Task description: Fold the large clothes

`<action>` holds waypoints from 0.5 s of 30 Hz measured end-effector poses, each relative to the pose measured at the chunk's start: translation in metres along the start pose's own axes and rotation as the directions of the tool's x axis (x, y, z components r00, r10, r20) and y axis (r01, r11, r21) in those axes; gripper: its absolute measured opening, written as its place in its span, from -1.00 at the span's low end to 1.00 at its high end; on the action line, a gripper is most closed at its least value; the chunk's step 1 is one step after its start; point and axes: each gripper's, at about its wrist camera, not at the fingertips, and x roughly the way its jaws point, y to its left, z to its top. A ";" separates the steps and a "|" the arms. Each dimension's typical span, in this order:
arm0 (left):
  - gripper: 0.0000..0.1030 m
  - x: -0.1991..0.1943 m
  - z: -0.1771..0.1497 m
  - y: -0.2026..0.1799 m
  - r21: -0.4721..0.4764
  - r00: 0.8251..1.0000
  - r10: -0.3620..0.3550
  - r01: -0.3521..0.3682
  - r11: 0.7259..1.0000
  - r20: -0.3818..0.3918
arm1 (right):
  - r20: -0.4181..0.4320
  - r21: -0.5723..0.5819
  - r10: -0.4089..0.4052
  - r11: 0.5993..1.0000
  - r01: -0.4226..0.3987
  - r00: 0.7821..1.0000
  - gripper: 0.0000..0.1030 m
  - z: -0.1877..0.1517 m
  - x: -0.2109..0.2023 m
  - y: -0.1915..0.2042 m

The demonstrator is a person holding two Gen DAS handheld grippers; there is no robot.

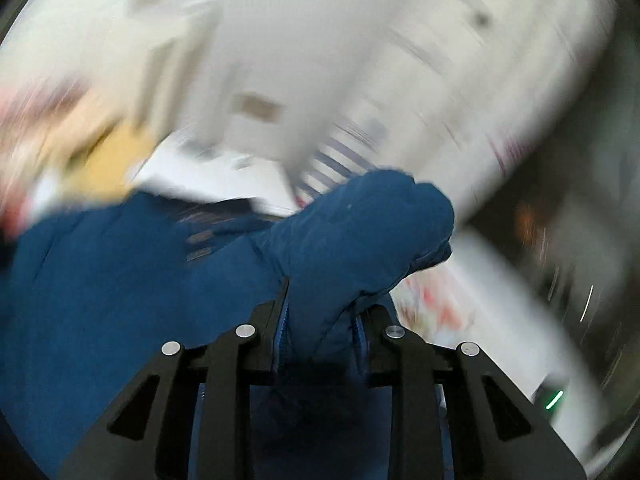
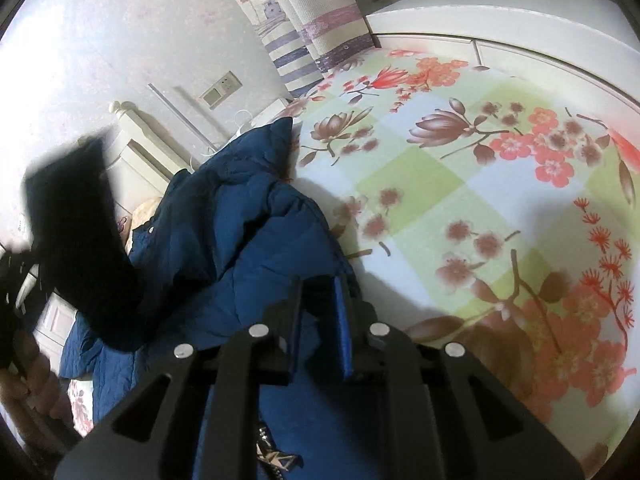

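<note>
With the left gripper (image 1: 322, 312) clamped on a bunched fold of the blue quilted puffer jacket (image 2: 256, 240) and the right gripper (image 2: 318, 312) pinching its edge above the floral bedsheet (image 2: 460, 184), the slippery padding may slide free mid-swing and collapse unevenly.

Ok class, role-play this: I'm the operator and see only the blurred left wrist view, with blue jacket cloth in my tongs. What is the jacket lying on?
Observer: The jacket lies bunched on a flowered bedsheet.
Operator: Where are the right tongs?
Observer: The right tongs are at the jacket's near edge, beside bare sheet. I cannot tell whether they pinch it.
Operator: What is beyond the jacket?
Observer: A white post against the wall.
</note>
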 end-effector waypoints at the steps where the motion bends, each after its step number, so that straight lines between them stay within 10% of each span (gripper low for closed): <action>1: -0.51 -0.009 0.003 0.033 -0.097 1.000 -0.021 0.020 0.995 -0.007 | 0.000 -0.001 -0.001 1.000 0.001 1.000 -0.69 0.001 0.001 0.000; 5: 0.20 -0.039 -0.008 0.126 -0.287 0.998 0.038 -0.050 0.957 -0.048 | -0.001 -0.008 -0.003 1.000 0.003 1.000 -0.66 0.000 0.000 0.002; 15: 0.20 -0.036 -0.026 0.166 -0.430 0.997 -0.050 0.023 0.903 -0.053 | -0.002 -0.017 -0.010 1.000 0.010 1.000 -0.66 0.000 0.002 0.002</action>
